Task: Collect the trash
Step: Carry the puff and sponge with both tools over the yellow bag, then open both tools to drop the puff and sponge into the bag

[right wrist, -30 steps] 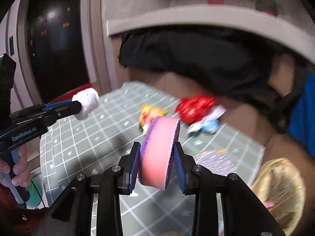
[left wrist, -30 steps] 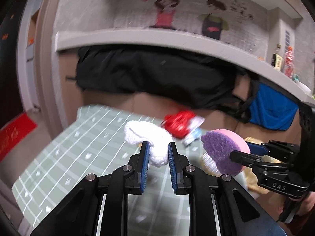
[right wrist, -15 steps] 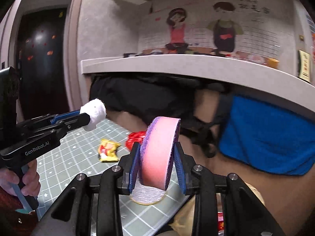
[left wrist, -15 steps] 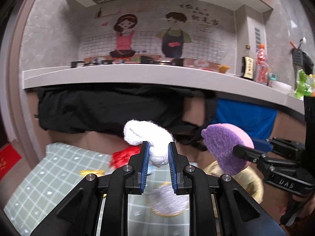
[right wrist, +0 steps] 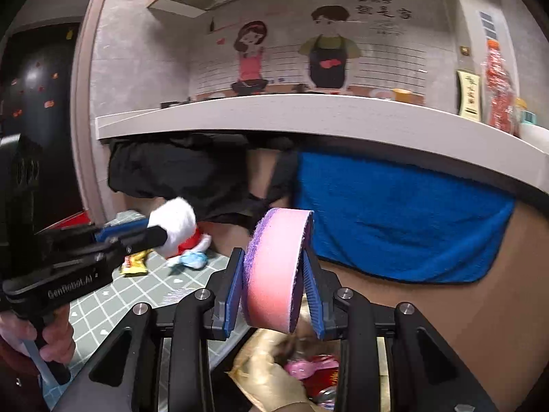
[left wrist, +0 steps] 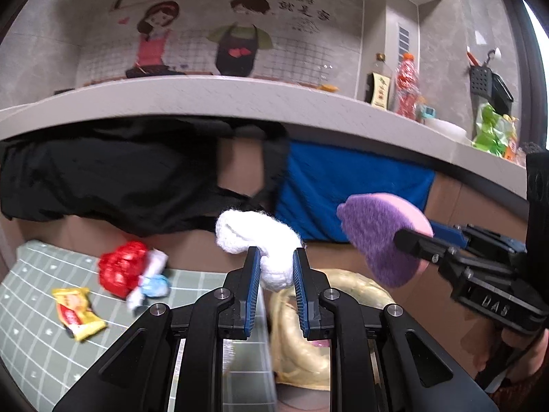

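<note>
Both grippers are loaded and in the carry stage of the clean-up, held above the mouth of the yellow-lined bin point(left wrist: 357, 295). The left gripper point(left wrist: 273, 267) has its blue pads point(left wrist: 252, 285) pinching a white knitted rag point(left wrist: 260, 240), which sticks up and forward out of the jaws. The right gripper point(right wrist: 274, 290) is clamped on a round sponge point(right wrist: 278, 267), pink with a purple scouring face, held on edge between its 2 pads. In the right wrist view the bin point(right wrist: 271, 381) lies directly under the sponge, with pink and red rubbish already inside; its rim is mostly hidden by the gripper body, so how well the sponge is centred over the opening is hard to say. From the left wrist view the rag appears to hang over the bin's near-left edge, where the green grid mat point(left wrist: 31, 309) ends. The next move, as I judge it, is to let each piece fall inside the liner; the rag may need a nudge further over the opening first, since a soft item can snag on a pad or drape over the rim. 3 pieces remain on the mat: a red crumpled wrapper point(left wrist: 121, 269), a white-and-blue wrapper point(left wrist: 151, 283) touching it, and a yellow packet point(left wrist: 77, 312) nearby.
</note>
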The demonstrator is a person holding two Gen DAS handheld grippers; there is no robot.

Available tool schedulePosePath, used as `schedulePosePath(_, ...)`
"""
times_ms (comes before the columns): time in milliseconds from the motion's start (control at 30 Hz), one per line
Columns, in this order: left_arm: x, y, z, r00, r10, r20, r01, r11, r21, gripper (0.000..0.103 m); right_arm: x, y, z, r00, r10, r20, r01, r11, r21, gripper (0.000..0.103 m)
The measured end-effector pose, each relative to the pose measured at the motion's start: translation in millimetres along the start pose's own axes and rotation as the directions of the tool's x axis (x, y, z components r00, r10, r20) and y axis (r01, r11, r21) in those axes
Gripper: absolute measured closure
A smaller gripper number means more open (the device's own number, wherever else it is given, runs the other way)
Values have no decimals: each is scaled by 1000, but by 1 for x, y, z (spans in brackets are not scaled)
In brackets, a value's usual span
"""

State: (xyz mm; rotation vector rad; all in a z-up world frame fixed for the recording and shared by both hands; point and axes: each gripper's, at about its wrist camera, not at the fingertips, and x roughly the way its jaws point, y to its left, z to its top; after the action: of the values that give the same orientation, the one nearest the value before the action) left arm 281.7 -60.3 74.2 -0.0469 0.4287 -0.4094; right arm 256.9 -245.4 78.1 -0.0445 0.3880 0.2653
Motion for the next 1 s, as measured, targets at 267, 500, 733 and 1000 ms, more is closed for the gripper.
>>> schedulePosePath(267, 33, -30, -8, 997, -64, -41, 64, 998, 0, 83, -2, -37, -11, 999, -38, -17, 39, 998, 53, 72)
schedulePosePath(500, 61, -46, -16, 992, -90, -92, 90, 996, -5, 83, 5, -62, -28, 997, -58, -52, 63, 994, 92, 72)
schedulePosePath(733, 84, -53, -23, 985, -99, -141, 99, 995, -7, 83, 17, -82, -40, 996, -54, -76, 64, 988, 139, 72)
schedulePosePath(1000, 113, -57, -30, 969, -162, -187, 158, 987, -39, 82, 34, -99, -50, 995, -38, -96, 56, 981, 188, 75)
